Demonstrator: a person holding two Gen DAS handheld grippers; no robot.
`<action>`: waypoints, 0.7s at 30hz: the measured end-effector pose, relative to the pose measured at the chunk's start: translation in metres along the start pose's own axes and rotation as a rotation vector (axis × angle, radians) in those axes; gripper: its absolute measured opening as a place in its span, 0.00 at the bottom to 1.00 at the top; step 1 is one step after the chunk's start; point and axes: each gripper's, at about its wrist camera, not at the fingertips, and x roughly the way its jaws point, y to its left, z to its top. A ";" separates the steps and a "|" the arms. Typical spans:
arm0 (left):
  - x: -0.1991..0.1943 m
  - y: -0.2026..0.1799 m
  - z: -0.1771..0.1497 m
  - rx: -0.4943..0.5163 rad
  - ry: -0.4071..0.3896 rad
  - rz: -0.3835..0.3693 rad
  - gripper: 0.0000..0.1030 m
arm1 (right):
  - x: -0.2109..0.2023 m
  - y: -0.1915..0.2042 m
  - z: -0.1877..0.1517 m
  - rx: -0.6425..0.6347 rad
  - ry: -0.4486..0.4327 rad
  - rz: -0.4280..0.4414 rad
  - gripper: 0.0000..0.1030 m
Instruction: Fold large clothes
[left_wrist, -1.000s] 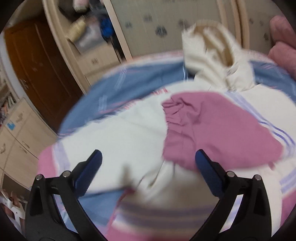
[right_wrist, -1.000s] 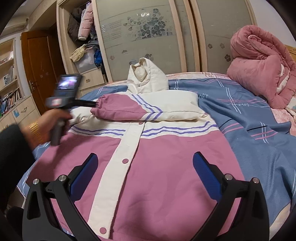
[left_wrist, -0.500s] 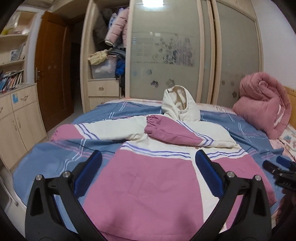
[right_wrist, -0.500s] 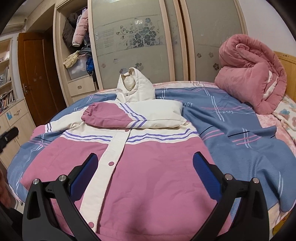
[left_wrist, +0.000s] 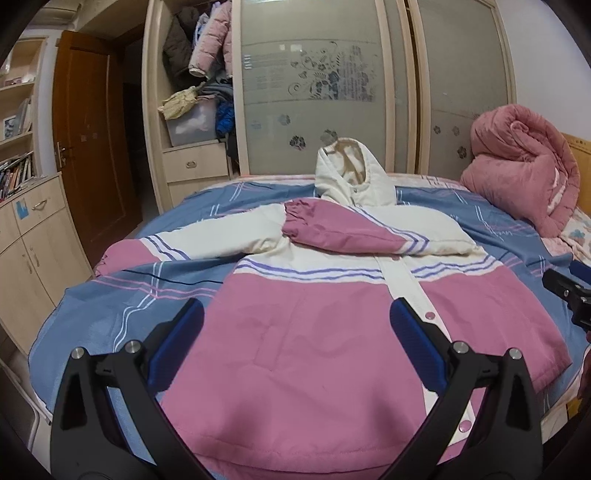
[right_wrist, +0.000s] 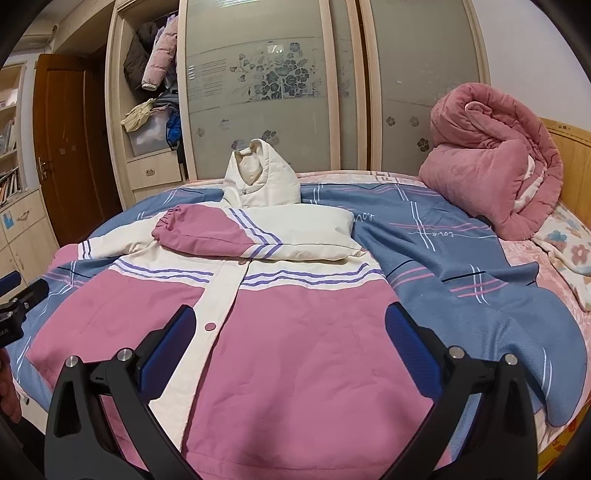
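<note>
A pink and white hooded jacket (left_wrist: 332, 332) lies front up on the bed, hem toward me; it also shows in the right wrist view (right_wrist: 295, 350). Its right-hand sleeve (left_wrist: 351, 236) is folded across the chest; the other sleeve (left_wrist: 207, 240) stretches out to the left. The white hood (left_wrist: 354, 181) stands up at the far end. My left gripper (left_wrist: 295, 325) is open and empty above the jacket's lower left part. My right gripper (right_wrist: 288, 328) is open and empty above the lower front, beside the snap placket (right_wrist: 218, 310).
A blue striped blanket (right_wrist: 461, 288) covers the bed. A rolled pink quilt (right_wrist: 491, 177) sits at the far right. A wardrobe with frosted sliding doors (left_wrist: 321, 85) and open shelves stands behind. A wooden door (left_wrist: 92, 147) and cabinets (left_wrist: 33, 240) are at the left.
My left gripper pulled back from the folded sleeve to the hem side of the jacket. My right gripper shifted slightly. The sleeve stays folded across the chest.
</note>
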 end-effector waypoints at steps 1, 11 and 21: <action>0.000 -0.001 0.000 0.006 0.001 -0.001 0.98 | 0.000 0.001 0.000 -0.004 0.000 0.000 0.99; 0.002 -0.004 0.000 0.003 0.012 -0.002 0.98 | 0.002 0.004 0.000 -0.009 0.002 -0.001 0.99; 0.005 -0.003 0.000 0.002 0.022 -0.004 0.98 | 0.001 0.000 0.000 -0.003 0.002 0.001 0.99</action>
